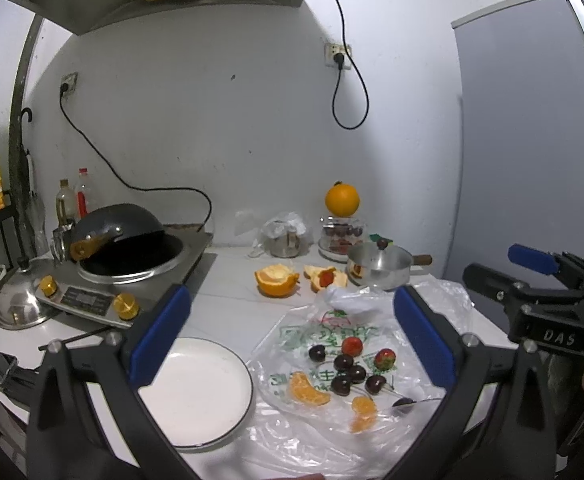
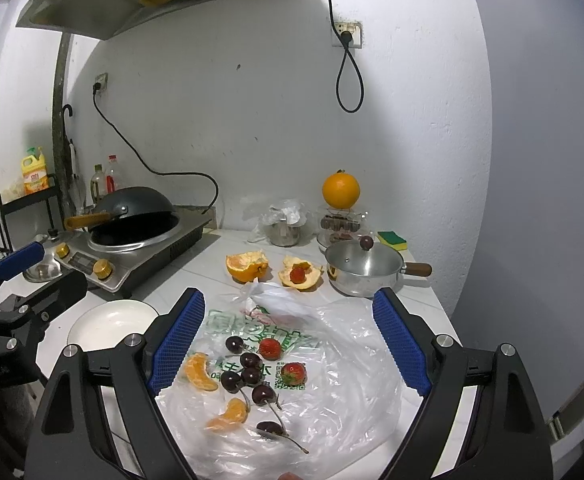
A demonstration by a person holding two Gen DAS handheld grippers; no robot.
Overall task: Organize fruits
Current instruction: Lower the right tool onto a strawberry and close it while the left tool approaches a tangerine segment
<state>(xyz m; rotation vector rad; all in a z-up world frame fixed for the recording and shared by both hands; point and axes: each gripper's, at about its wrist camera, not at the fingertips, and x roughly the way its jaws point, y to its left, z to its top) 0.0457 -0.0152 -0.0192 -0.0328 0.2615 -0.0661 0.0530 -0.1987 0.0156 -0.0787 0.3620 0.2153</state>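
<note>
While both grippers (image 1: pixel 292 336) (image 2: pixel 288 340) hang wide open and empty, we're about to grab a cherry (image 2: pixel 250 376), plate (image 2: pixel 104 322) at 10 o'clock.

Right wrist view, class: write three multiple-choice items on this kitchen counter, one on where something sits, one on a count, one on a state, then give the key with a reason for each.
1. Where does the whole orange sit?
A. On the white plate
B. On top of a clear container by the back wall
C. Inside the small pot

2. How many strawberries lie on the plastic bag?
A. Two
B. Four
C. None

3. What is the state of the white plate?
A. Heaped with cherries
B. Upside down
C. Bare, with no fruit on it

Key: 1 B, the orange rests on the clear container at the wall. 2 A, one strawberry and another strawberry lie on the bag; a third sits apart in orange peel. 3 C, the plate's surface shows only white.
</note>
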